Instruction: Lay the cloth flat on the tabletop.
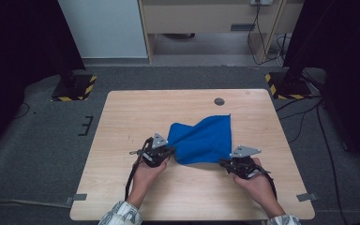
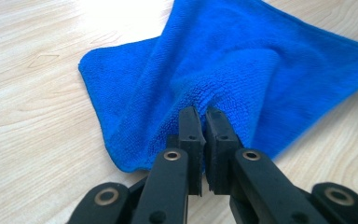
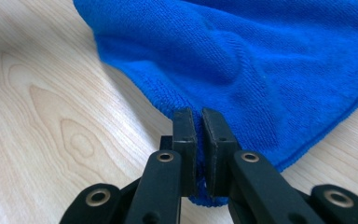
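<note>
On the table (image 1: pixel 122 197): blue cloth (image 1: pixel 205 138) is lying mid-table, near corners lifting
Left gripper (image 2: pixel 204 122): pinching one near corner
Right gripper (image 3: pixel 198 122): clamping the other near corner
Risk: thin bites are slipping loose if the hands are pulling unevenly

high: above, fwd-down | gripper cams: close | shared: cloth (image 1: pixel 205 139)

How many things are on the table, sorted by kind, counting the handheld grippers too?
Blue cloth: 1
Handheld grippers: 2, the left gripper and the right gripper, each with jaws shut on a near corner of the cloth
Total: 3
</note>
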